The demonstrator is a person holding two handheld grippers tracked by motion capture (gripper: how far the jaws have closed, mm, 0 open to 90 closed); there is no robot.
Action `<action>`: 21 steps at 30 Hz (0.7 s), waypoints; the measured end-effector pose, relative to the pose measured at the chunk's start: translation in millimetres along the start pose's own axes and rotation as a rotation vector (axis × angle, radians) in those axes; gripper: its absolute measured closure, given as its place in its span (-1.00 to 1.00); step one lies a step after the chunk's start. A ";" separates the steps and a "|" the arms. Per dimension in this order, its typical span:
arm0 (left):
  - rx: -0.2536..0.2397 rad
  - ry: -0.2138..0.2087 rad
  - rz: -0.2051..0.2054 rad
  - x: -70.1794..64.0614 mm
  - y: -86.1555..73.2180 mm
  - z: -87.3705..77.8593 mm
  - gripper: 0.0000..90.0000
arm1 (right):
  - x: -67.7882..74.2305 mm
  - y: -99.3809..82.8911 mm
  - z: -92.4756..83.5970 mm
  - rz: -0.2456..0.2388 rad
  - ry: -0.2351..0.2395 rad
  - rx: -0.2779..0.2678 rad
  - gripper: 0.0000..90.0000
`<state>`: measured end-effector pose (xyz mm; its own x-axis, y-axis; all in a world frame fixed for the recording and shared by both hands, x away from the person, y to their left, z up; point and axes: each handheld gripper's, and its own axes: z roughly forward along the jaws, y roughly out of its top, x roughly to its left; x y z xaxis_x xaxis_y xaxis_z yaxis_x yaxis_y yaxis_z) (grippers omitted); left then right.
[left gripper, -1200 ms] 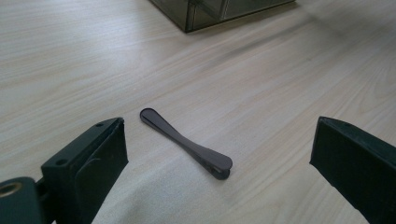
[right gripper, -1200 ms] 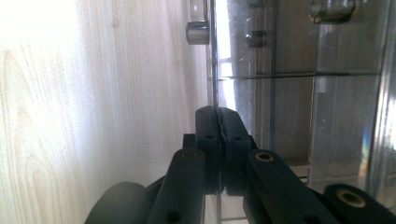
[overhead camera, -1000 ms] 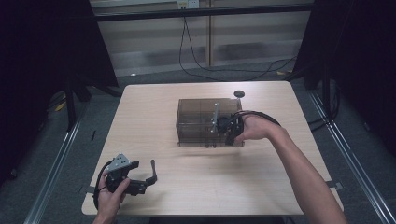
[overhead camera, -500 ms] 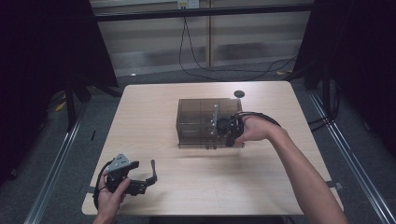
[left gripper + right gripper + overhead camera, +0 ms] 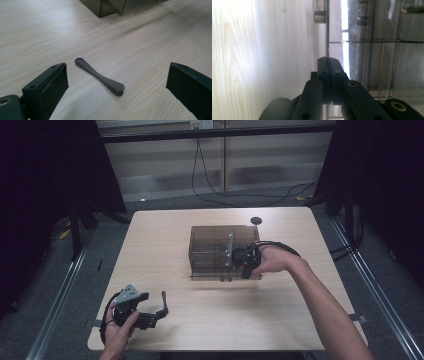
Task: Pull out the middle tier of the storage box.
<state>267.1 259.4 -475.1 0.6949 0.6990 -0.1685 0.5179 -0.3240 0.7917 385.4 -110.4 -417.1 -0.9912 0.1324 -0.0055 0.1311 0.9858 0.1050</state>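
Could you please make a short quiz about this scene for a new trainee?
1. True or false: the left gripper is open, with a dark stick lying on the table between its jaws.
2. What is the right gripper shut on?
A. the thin clear lid of the smoky box
B. a cable
C. nothing
3. Fill in: the small black disc lies on the table ____ the box, as the high view shows it.

Key
1. True; the jaws stand apart and do not touch the stick.
2. A.
3. Beyond, near the far edge.
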 end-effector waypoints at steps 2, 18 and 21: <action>-0.001 -0.002 0.000 -0.1 -0.1 -0.1 -0.91 | 0.7 0.2 0.2 0.000 0.000 0.002 0.98; 0.000 -0.002 0.002 -0.3 0.1 0.2 -0.91 | 6.2 -1.1 1.3 -0.011 0.004 -0.008 0.98; 0.000 0.000 0.002 -0.2 0.0 0.0 -0.91 | 7.1 -0.7 1.5 -0.007 0.007 -0.001 0.98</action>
<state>267.0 259.2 -475.0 0.6958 0.6985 -0.1673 0.5167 -0.3251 0.7921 378.3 -109.9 -418.7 -0.9922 0.1250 0.0010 0.1244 0.9865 0.1061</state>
